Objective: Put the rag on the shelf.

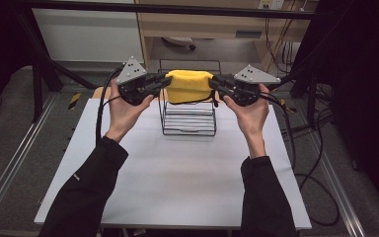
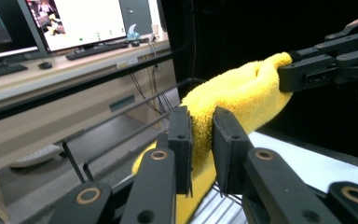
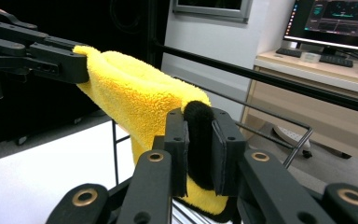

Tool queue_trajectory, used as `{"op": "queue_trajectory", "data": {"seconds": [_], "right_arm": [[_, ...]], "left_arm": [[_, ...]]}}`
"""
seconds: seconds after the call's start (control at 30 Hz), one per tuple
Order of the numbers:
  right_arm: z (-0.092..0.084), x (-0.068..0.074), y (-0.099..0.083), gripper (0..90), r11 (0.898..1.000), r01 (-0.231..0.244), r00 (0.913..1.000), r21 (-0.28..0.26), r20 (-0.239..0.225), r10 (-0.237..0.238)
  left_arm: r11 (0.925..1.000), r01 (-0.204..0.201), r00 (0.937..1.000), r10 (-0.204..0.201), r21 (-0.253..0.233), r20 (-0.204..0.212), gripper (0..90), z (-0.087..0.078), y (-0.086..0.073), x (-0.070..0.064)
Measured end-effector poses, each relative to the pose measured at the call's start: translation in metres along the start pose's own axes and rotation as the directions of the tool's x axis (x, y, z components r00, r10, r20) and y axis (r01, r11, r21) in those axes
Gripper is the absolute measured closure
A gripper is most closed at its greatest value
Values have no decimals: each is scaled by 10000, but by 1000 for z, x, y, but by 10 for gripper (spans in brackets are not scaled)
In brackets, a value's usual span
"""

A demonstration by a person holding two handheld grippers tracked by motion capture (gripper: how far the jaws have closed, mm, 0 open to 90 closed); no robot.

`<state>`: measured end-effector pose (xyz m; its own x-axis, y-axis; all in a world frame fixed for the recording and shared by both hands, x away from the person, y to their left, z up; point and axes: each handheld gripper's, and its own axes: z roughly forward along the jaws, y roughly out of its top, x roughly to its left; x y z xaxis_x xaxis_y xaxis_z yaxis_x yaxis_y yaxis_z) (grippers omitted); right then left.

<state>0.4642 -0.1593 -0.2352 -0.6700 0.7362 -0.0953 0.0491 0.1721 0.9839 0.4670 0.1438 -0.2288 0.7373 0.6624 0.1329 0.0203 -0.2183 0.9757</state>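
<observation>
A folded yellow towel [image 1: 189, 85] hangs stretched above a black wire rack [image 1: 188, 118] on the white tabletop [image 1: 177, 173], its ends pinched by the left gripper [image 1: 167, 82] and right gripper [image 1: 213, 83]; soft, light and limp, it looks best held at its edges.

yellow towel's [image 1: 189, 85] ends hidden between gripper fingers, wire rack [image 1: 187, 118] top hidden behind towel
</observation>
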Motion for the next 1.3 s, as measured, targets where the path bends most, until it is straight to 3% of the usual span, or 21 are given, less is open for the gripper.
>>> {"op": "queue_trajectory", "data": {"seconds": [0.27, 0.53, 0.67, 0.73, 0.87, 1.07, 1.3], "right_arm": [[-8, 2, -6, 736, 9978, 360, 9987, 565, -373, -339], [-15, 6, -12, 649, 9941, 435, 9956, 992, -868, -349], [-17, 10, -14, 662, 9959, 190, 9919, 889, -1268, -76], [-14, 12, -16, 739, 9938, 76, 9902, 1112, -1396, 80], [-2, 11, -30, 822, 9853, -295, 9923, 1683, -1136, 491], [14, 3, -50, 843, 9803, -929, 9932, 1741, -534, 1036], [19, 3, -54, 830, 9807, -901, 9945, 1733, -380, 981]], "left_arm": [[9991, -116, 9999, 112, 403, 103, 730, -4, -12, -7], [9935, -561, 9984, 547, 993, 167, 680, -6, -24, -15], [9880, -656, 9975, 610, 1400, 368, 676, -3, -32, -18], [9853, -636, 9975, 580, 1588, 392, 683, 1, -37, -19], [9815, -479, 9987, 434, 1856, 279, 713, 10, -48, -17], [9762, 74, 10000, -82, 2167, 29, 804, 20, -59, -10], [9738, 577, 9983, -553, 2201, -172, 876, 25, -63, -8]]}}
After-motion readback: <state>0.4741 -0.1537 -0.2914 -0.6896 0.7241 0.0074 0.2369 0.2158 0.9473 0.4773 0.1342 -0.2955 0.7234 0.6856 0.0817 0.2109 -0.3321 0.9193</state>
